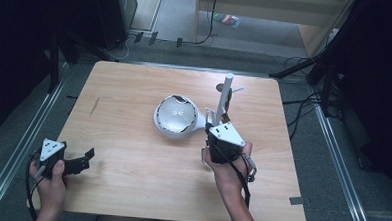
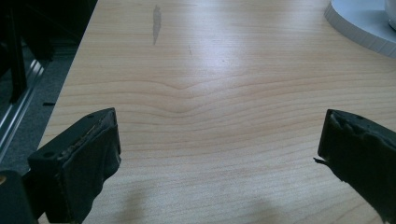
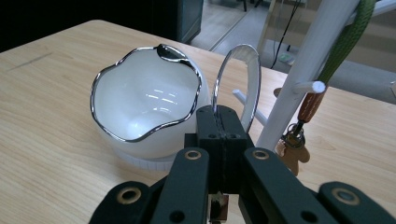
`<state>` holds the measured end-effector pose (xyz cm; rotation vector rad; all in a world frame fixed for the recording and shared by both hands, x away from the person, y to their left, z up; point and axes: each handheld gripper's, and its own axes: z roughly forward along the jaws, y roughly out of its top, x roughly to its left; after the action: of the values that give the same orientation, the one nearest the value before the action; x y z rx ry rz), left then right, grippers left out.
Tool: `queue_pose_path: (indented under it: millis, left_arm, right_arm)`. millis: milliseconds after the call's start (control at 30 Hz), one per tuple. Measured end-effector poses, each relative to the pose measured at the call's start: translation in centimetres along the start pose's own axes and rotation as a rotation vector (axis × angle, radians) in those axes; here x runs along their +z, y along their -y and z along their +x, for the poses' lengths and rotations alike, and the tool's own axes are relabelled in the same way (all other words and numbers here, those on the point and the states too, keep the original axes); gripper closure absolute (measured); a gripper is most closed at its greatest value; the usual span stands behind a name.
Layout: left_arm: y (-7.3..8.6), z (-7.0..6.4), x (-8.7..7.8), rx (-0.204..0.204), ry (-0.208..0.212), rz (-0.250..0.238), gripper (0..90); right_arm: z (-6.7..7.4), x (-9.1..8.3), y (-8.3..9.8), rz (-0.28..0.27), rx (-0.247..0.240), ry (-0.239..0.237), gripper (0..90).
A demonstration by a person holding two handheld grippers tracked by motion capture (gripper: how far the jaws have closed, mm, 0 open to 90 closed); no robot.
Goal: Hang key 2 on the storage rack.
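High view: the left gripper (image 1: 81, 160) sits at the lower left of the frame, held by the person's left hand (image 1: 52, 182) near the front left edge of the wooden table (image 1: 130, 187). Its jaws are spread, with nothing between them. The right gripper (image 1: 214, 127) is just right of the frame's centre, in the right hand (image 1: 226, 167), its grey plate facing up. It points toward the white bowl (image 1: 175, 116) at mid-frame and the white stand (image 1: 223, 96) just to the bowl's right. From here the jaws are too small to read.

Left gripper view: two black jaws rise from the lower left and lower right corners, far apart, with bare table (image 2: 210, 93) between them and nothing touching either pad. A curved white base edge (image 2: 359, 28) shows in the upper right corner, well away from the jaws.

Right gripper view: the jaws are pressed together at the frame's lower centre, pinching a thin clear ring (image 3: 238, 84) by its lower edge; the ring stands upright above them. The white bowl (image 3: 144, 98), with a wavy chrome rim, lies at centre left behind the jaws. The white stand (image 3: 308, 74) rises at the right, with a green cord (image 3: 348, 42) and a small brown charm (image 3: 292, 156) hanging from a peg; whether the ring touches the stand is hard to say.
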<state>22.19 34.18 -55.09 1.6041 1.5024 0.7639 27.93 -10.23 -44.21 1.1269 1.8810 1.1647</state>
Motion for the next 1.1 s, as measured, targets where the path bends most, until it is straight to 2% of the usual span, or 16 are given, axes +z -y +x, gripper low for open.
queue_pose_path:
  millis: [333, 767, 1100]
  left_arm:
    - [0.0, 0.0, 0.0, -0.003, -0.001, -0.002, 0.0]
    - [0.0, 0.0, 0.0, 0.003, -0.002, 0.003, 0.0]
    - [0.0, 0.0, 0.0, 0.003, -0.002, 0.002, 0.0]
  right_arm:
    - [-0.7, -0.7, -0.3, -0.036, 0.016, 0.031, 90.0]
    - [-2.2, -0.4, -0.1, -0.03, 0.034, 0.097, 90.0]
    - [-2.6, 0.0, 0.1, -0.018, 0.042, 0.107, 90.0]
